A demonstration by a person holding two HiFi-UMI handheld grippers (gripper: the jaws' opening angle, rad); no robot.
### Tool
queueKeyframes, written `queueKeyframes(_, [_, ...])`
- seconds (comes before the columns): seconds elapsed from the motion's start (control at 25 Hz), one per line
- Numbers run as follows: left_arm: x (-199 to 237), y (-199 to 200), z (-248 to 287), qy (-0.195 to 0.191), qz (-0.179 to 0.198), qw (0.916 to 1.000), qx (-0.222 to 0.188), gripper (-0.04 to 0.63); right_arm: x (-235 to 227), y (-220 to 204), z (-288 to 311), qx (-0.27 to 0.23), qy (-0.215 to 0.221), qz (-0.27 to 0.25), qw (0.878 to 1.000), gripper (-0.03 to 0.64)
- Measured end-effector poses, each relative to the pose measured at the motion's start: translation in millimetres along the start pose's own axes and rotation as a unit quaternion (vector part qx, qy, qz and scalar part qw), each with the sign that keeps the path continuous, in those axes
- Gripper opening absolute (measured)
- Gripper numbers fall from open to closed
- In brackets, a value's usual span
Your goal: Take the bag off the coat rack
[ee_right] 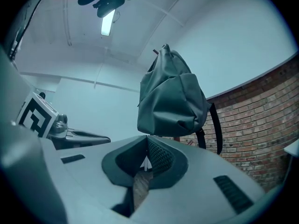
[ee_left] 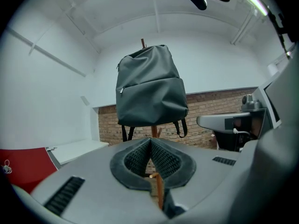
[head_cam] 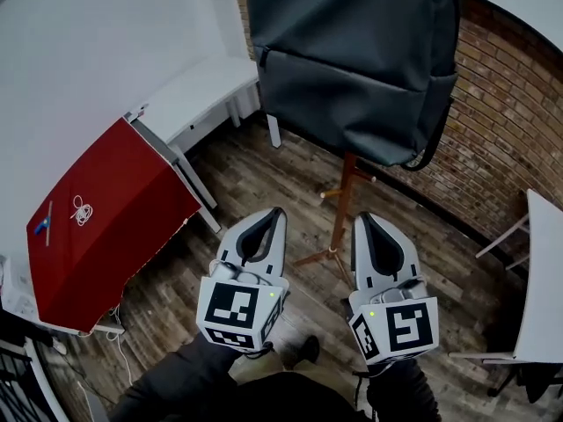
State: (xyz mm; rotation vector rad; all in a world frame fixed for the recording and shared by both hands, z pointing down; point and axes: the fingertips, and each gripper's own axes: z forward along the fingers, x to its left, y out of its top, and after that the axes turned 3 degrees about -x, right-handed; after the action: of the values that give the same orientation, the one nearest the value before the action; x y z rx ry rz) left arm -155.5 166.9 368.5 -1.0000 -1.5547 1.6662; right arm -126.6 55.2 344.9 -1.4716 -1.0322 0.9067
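bag (head_cam: 352, 60) (grey) — on coat rack (head_cam: 341, 209)

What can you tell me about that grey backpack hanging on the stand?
The backpack is dark grey, smooth fabric, soft and rounded, with a zip seam across its front and black straps dangling below. It hangs upright high on a wooden coat rack, whose pole tip pokes out above it, before a brick wall. Nothing else touches it.
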Motion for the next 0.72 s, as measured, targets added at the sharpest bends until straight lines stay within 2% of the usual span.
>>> queueKeyframes(0.36, [-3, 11, 40, -0.057, 0.001, 0.9984, -0.009, 0.009, -21, 11, 20, -0.009, -0.043, -0.005, 0.999, 0.006])
queueKeyframes(0.6, [21, 1, 67, -0.106, -0.015, 0.9942, -0.016, 0.009, -20, -1, 45, 0.007, -0.09, -0.023, 0.996, 0.006])
queueKeyframes(0.72, [37, 1, 84, -0.132, -0.021, 0.9908, -0.021, 0.009, -25, -3, 55, 0.015, -0.127, -0.033, 0.991, 0.006])
